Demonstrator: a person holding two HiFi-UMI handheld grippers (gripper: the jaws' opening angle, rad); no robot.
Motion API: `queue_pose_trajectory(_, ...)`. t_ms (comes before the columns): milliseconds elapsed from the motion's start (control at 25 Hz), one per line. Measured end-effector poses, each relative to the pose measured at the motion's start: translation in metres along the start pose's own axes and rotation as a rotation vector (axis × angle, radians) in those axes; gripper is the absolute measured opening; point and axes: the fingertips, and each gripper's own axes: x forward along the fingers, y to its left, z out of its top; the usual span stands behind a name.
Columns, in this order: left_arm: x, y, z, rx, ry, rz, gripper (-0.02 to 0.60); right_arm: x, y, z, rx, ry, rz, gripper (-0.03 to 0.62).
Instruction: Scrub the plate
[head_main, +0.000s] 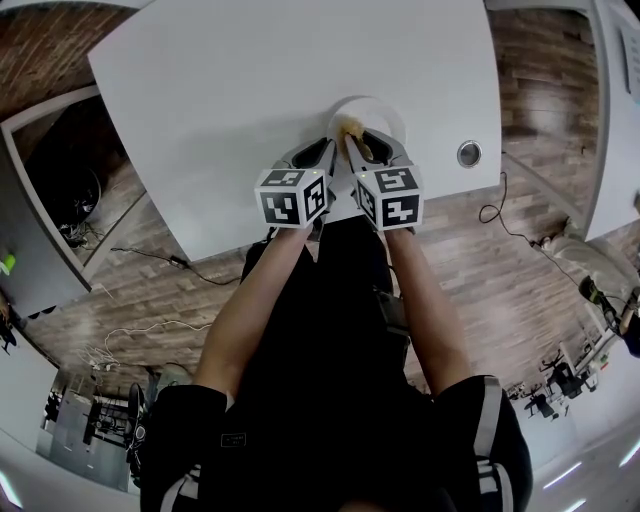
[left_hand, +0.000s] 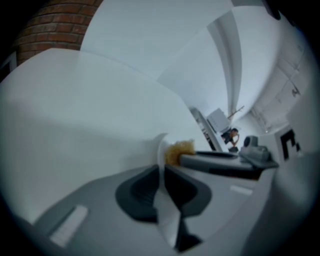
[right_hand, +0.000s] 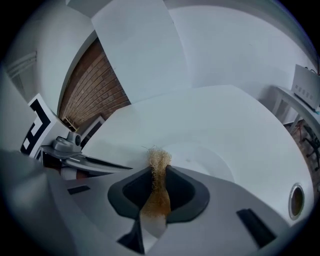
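Observation:
A white plate (head_main: 387, 112) lies near the front edge of the white table (head_main: 250, 90). My left gripper (head_main: 322, 152) holds it at its near left rim; in the left gripper view the thin rim (left_hand: 161, 147) runs between the jaws of the left gripper (left_hand: 161, 172), which are shut on it. My right gripper (head_main: 368, 146) is shut on a tan fibrous scrubber (head_main: 351, 128). In the right gripper view the scrubber (right_hand: 159, 161) sticks out past the right gripper (right_hand: 159, 176), its tuft over the plate (right_hand: 202, 157). The scrubber (left_hand: 181, 149) shows just behind the rim.
A round metal grommet (head_main: 468, 153) sits in the table right of the plate, also seen as a grommet (right_hand: 296, 200). Cables (head_main: 150, 255) lie on the wooden floor below the table edge. A brick wall (right_hand: 95, 90) stands behind the table.

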Motion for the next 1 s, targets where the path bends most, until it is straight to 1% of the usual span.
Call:
queue_pose_trajectory(160, 0.0, 0.001, 0.0, -0.002, -0.008, 0.0, 0.035, 0.003, 0.011, 0.0, 0.009, -0.008, 0.046, 0.064)
queue_pose_trajectory(240, 0.0, 0.001, 0.0, -0.003, -0.011, -0.001, 0.035, 0.002, 0.01, -0.001, 0.015, -0.007, 0.049, 0.064)
queue_pose_trajectory(440, -0.001, 0.0, -0.001, 0.002, -0.016, 0.005, 0.034, -0.012, -0.014, -0.013, -0.039, 0.02, -0.028, 0.064)
queue_pose_trajectory(640, 0.0, 0.001, -0.002, 0.001, -0.018, 0.005, 0.034, -0.039, -0.065, -0.022, -0.026, 0.02, -0.157, 0.064)
queue_pose_trajectory(720, 0.0, 0.001, -0.002, 0.001, -0.022, 0.009, 0.034, -0.05, -0.079, -0.023, -0.015, 0.016, -0.19, 0.064)
queue_pose_trajectory(840, -0.001, 0.002, -0.002, -0.006, -0.03, 0.016, 0.034, -0.055, -0.079, -0.026, -0.037, 0.025, -0.2, 0.064)
queue_pose_trajectory(1000, 0.0, 0.001, 0.001, -0.018, -0.037, 0.014, 0.032, -0.049, -0.059, -0.033, -0.054, 0.043, -0.165, 0.064)
